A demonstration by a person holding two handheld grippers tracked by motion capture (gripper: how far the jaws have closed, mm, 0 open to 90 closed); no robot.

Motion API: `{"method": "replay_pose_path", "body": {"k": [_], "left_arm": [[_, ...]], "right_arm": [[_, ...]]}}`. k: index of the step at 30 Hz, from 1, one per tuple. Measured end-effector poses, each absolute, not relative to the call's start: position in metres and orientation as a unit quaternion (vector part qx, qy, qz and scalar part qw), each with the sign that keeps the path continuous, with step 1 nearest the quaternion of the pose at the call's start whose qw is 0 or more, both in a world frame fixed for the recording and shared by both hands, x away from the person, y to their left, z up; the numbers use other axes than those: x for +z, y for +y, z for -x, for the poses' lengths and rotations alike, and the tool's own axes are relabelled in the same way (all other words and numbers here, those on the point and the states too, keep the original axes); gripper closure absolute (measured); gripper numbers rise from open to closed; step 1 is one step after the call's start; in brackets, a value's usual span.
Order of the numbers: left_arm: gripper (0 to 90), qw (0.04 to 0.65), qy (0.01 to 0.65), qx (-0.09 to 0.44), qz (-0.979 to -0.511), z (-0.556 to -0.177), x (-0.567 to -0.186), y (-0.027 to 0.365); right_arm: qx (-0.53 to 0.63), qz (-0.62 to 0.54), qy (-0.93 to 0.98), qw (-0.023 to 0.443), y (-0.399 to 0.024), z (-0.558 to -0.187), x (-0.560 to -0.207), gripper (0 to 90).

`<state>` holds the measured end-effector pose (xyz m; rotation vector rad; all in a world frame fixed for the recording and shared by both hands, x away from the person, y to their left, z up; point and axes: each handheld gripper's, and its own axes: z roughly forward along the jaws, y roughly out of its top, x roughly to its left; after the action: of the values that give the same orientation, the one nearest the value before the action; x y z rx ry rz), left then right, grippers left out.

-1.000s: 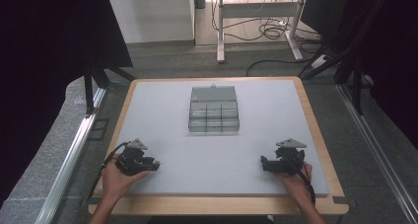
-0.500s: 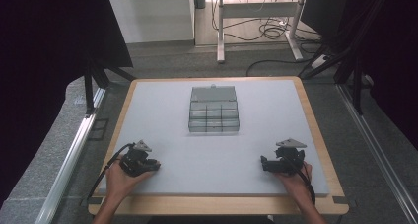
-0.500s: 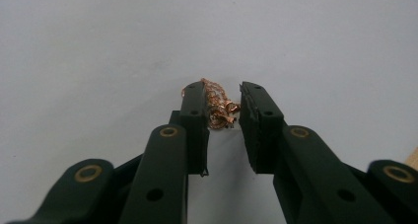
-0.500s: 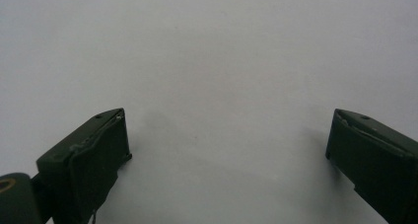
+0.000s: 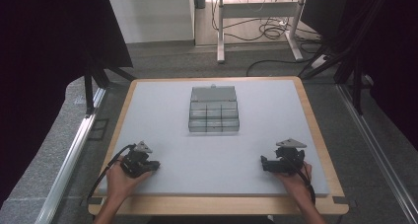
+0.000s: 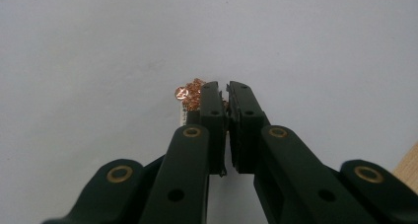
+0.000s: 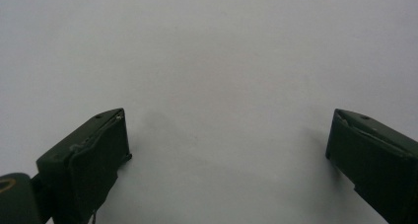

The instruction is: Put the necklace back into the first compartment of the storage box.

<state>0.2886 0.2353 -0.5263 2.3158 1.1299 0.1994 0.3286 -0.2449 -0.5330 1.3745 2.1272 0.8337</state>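
Left claw (image 6: 226, 93) pinched shut on small copper-coloured trinket (image 6: 190, 93), hold only at tip; may slip en route to compartment box (image 5: 214, 109). Right claw (image 7: 226, 150) wide open, empty.

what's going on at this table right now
A person sits at a grey-topped table with a gripper in each hand, both low near the front edge. The left gripper has its jaws closed, with a small coppery, glittery piece at the tips, apparently pinched. The right gripper is open over bare surface. A clear compartment box with its lid up sits mid-table, untouched.
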Motion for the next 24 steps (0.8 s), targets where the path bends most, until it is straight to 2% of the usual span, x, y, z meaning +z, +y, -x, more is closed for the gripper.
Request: {"method": "replay_pose_path", "body": {"k": [8, 24], "left_arm": [[87.3, 0.275, 0.420, 0.079, -0.861, -0.287, -0.525, 0.236], [87.5, 0.351, 0.428, 0.080, -0.829, -0.279, -0.500, 0.256]], "right_arm": [[0.304, -0.501, 0.775, 0.235, -0.245, -0.329, -0.533, 2.4], [0.304, -0.501, 0.776, 0.235, -0.245, -0.329, -0.533, 2.3]]}}
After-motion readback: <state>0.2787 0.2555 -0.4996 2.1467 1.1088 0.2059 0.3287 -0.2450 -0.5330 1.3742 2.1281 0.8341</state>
